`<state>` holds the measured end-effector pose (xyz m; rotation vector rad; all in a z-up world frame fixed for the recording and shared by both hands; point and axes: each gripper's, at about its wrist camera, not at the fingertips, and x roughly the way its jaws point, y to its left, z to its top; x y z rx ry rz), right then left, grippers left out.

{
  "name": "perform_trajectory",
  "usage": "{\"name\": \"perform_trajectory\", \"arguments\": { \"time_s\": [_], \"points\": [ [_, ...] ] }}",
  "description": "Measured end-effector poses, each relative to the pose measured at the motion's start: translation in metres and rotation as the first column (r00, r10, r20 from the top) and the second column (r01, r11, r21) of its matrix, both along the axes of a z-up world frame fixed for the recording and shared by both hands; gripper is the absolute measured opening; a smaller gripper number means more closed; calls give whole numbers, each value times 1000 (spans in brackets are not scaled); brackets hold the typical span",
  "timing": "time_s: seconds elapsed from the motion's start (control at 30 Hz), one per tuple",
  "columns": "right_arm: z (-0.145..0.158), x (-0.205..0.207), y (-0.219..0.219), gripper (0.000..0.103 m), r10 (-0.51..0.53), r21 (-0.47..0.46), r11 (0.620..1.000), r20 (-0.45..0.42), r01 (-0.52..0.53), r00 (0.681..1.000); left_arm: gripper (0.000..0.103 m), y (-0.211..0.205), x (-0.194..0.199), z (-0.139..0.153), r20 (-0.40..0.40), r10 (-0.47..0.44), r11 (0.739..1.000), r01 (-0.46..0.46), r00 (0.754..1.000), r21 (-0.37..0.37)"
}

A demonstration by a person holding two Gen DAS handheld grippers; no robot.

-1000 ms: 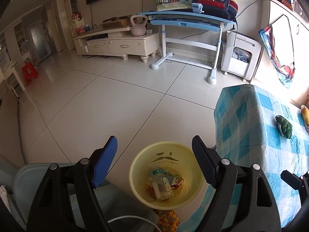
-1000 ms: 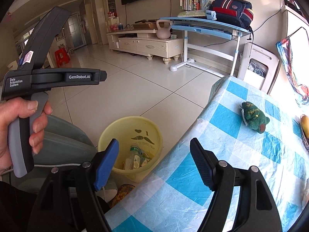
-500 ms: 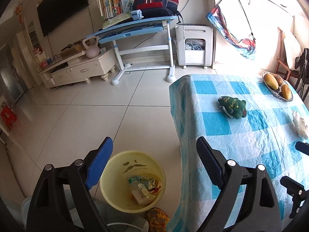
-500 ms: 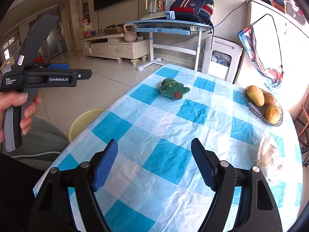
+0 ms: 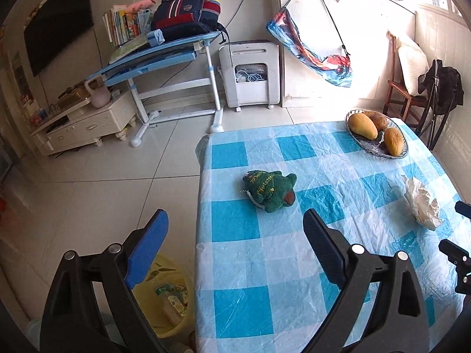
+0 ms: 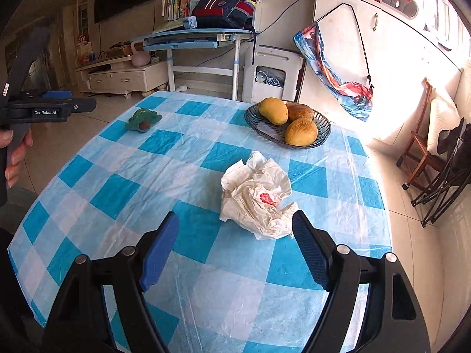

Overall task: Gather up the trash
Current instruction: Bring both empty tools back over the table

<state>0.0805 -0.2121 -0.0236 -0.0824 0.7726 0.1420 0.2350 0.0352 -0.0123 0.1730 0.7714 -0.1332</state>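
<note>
Both views have swung from the yellow bin to the tabletop. Right gripper, jaws open and empty, faces crumpled wrapper at frame centre; left gripper jaws opening, empty.

Left gripper jaws opening, empty; right gripper agape, empty.

Home living room: television, dining table

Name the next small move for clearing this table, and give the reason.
Probably ease the right gripper forward and down around the crumpled white wrapper, then close. The wrapper looks like the only trash on the checked tablecloth, lies just ahead of the open, empty jaws, and stands clear of the fruit basket. The left gripper, jaws opening, is empty.
</note>
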Motion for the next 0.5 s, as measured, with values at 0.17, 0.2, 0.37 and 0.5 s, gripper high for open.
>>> {"name": "perform_trajectory", "arguments": {
  "time_s": [0.17,0.2,0.37,0.5],
  "points": [
    [-5,7,-17,76,-35,63,997,-10,36,999,90,-9,22,-14,-19,12,998,-13,1000,-56],
    [-5,9,-17,76,-37,66,997,-8,37,999,90,-11,27,-18,-25,14,998,-15,1000,-63],
    [-7,21,-22,76,-45,88,995,-5,45,999,90,-15,49,-34,-40,13,997,-16,999,-78],
    [-13,28,-27,76,-58,108,992,-20,60,998,90,-18,67,-46,-50,21,996,-26,999,-89]
  ]
}}
